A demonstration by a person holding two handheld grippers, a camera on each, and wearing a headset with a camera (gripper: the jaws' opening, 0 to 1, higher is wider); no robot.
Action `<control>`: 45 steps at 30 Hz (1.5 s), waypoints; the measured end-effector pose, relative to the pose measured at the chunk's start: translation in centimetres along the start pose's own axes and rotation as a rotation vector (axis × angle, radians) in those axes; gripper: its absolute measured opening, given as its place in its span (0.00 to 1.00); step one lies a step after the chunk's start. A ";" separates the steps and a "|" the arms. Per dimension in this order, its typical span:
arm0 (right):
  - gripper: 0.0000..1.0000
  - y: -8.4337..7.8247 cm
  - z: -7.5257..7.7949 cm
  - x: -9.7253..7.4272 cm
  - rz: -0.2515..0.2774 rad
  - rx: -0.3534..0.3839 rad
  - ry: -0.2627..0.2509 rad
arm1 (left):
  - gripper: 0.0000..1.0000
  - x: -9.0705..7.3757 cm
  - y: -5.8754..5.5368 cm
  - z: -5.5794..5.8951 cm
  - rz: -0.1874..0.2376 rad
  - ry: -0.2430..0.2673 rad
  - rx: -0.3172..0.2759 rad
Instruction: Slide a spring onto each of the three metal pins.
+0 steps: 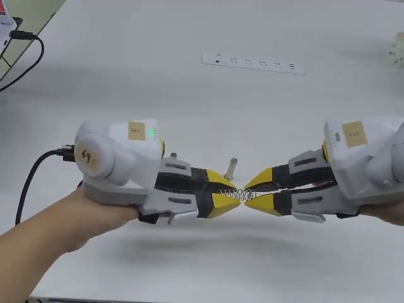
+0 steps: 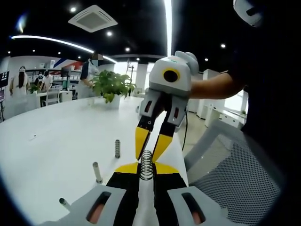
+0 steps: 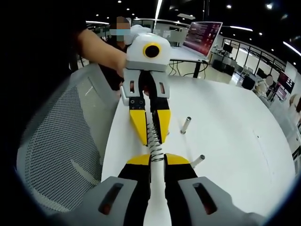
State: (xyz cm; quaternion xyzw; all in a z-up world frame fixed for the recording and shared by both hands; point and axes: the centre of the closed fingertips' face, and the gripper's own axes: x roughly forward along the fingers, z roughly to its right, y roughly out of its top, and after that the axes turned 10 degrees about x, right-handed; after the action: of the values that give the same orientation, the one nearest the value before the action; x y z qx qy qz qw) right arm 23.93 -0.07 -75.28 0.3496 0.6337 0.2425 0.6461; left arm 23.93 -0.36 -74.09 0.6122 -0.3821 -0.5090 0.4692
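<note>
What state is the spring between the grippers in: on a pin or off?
Off. Left gripper and right gripper each hold an end of the spring above the table, away from the pins.

On my feed the left gripper [image 1: 232,191] has a rounded white housing over a grey base, with black jaw arms and yellow wedge tips. On top of it sit a tan square sticker [image 1: 136,130] and a green light [image 1: 152,132], and a black cable [image 1: 24,189] leaves its rear. Facing it, the right gripper [image 1: 251,193] is built alike, with a second sticker [image 1: 354,134]. The person's top [image 2: 268,103] is dark.
</note>
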 end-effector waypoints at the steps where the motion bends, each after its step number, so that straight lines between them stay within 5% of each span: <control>1: 0.07 0.1 0.0 -0.1 0.007 0.015 0.002 | 0.03 -0.1 -0.1 0.0 0.000 -0.002 -0.004; 32: 0.07 2.9 -0.8 -0.9 0.096 0.002 0.046 | 0.03 -0.5 -0.7 -0.1 -0.007 -0.008 -0.010; 45: 0.07 4.6 -1.4 -0.7 0.176 0.064 0.055 | 0.02 -0.2 -1.0 0.3 -0.032 -0.009 0.025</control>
State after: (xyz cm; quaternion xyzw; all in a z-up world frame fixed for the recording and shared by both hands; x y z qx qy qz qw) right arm 23.12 2.54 -71.31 0.4178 0.6253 0.2875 0.5931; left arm 23.58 0.05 -74.99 0.6218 -0.3805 -0.5145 0.4515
